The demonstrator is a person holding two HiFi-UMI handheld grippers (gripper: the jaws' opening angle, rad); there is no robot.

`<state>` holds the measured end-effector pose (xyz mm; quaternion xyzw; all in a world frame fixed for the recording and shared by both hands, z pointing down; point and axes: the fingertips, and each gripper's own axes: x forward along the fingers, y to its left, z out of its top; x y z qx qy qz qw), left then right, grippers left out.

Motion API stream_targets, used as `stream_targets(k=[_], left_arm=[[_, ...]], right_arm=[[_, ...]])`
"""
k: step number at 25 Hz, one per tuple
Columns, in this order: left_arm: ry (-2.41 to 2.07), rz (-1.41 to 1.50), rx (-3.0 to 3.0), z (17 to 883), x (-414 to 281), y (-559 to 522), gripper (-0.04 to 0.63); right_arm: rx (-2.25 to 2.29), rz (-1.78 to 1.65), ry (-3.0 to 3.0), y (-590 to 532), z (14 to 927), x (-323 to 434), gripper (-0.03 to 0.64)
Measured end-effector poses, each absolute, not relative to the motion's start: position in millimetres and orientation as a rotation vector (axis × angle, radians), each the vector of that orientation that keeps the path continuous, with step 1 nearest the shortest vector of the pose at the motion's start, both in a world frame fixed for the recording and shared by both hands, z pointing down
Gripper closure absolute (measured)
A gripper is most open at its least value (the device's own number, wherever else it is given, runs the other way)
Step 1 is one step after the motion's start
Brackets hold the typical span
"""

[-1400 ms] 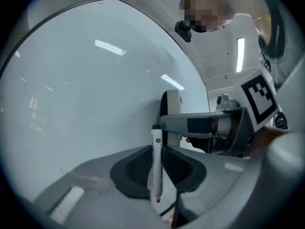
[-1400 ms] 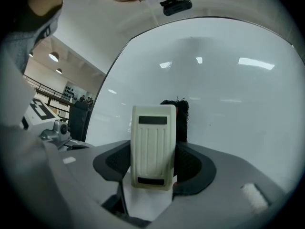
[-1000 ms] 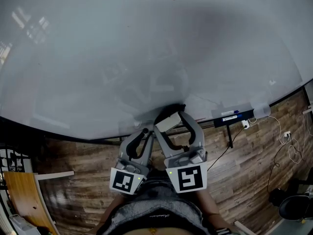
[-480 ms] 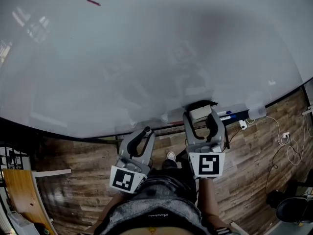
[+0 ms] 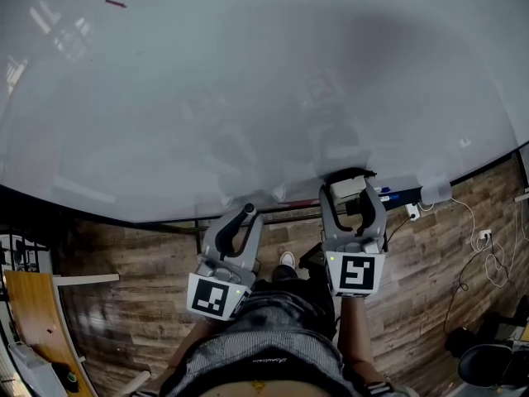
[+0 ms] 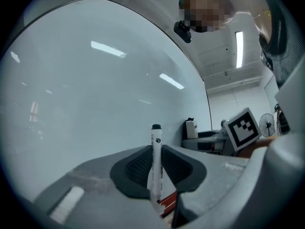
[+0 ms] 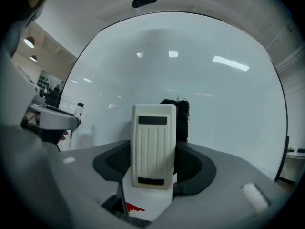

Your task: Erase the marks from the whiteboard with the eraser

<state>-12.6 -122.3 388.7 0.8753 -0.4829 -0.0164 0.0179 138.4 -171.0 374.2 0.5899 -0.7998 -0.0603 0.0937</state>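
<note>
**Right hand-held gripper** [image 5: 350, 190]: clenched on the eraser [image 7: 153, 144]. The jaws grip its two long sides. The cream plastic back faces the gripper, and the dark felt faces away, toward the whiteboard [image 5: 264, 98]. The eraser sits low on the board, just above the bottom edge. No view settles whether the felt touches the surface.

**Left hand-held gripper** [image 5: 246, 213]: clenched on a marker [image 6: 156, 161], which stands upright between the pads with its black end up. It is held near the board's lower edge, to the left of the eraser.

**Remaining work:** one short red mark [image 5: 115, 4] is visible in the board's upper left, well apart from the eraser. The rest of the surface appears clean apart from reflections.

**Assessment of the step in hand:**
- The eraser needs to travel up and left across the board to that mark.
- The felt should meet the surface flat, not on an edge, so the whole pad wipes.
- Firm, even pressure and a few overlapping passes across the stroke should clear it without smearing.
- The grip looks centred and adequate, but a hard push could tilt the eraser in the jaws.
- The marker is best held clear of the board.
</note>
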Motion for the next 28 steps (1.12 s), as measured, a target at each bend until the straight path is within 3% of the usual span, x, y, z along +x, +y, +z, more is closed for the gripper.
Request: stream_targets(k=[28], left_arm=[[-1.757,-0.056,2.641,366.1,10.6,-123.4,0.520]], right_arm=[[1.344,-0.155,-2.834,-144.1,353.4,71.7,0.356]])
